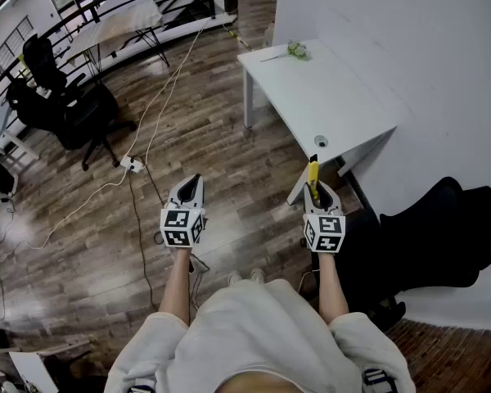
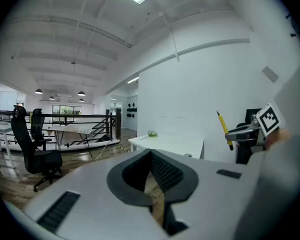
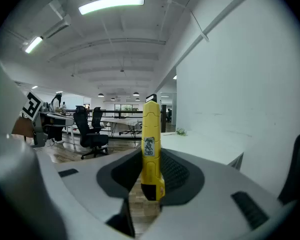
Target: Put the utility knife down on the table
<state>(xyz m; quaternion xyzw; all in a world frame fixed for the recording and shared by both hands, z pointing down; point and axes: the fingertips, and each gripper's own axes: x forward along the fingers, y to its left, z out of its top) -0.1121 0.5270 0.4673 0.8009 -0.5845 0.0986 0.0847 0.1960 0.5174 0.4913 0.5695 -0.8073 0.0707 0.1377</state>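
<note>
the right hand-held gripper (image 1: 314, 193) is pinching a yellow utility knife (image 3: 151, 143) low on its body. the knife stands nearly upright between the dark pads, with a small label facing the camera and its dark tip pointing up. it is in the air over the wood floor (image 1: 221, 154), just short of the near end of the white tabletop (image 1: 344, 105), and does not touch it. the jaws of the left hand-held gripper (image 2: 154, 184) are almost together. only a narrow slit is left between the pads, the floor shows through it, and nothing is between them. this one is held to the left of the other at about the same height, and both are tipped slightly downward. a small green sprig (image 1: 296, 50) lies at the far end of the tabletop, and a round hole (image 1: 321, 142) sits near its near end. a black office chair (image 1: 65, 105) stands well off to the left, and a white cable (image 1: 159, 113) trails across the floor.
</note>
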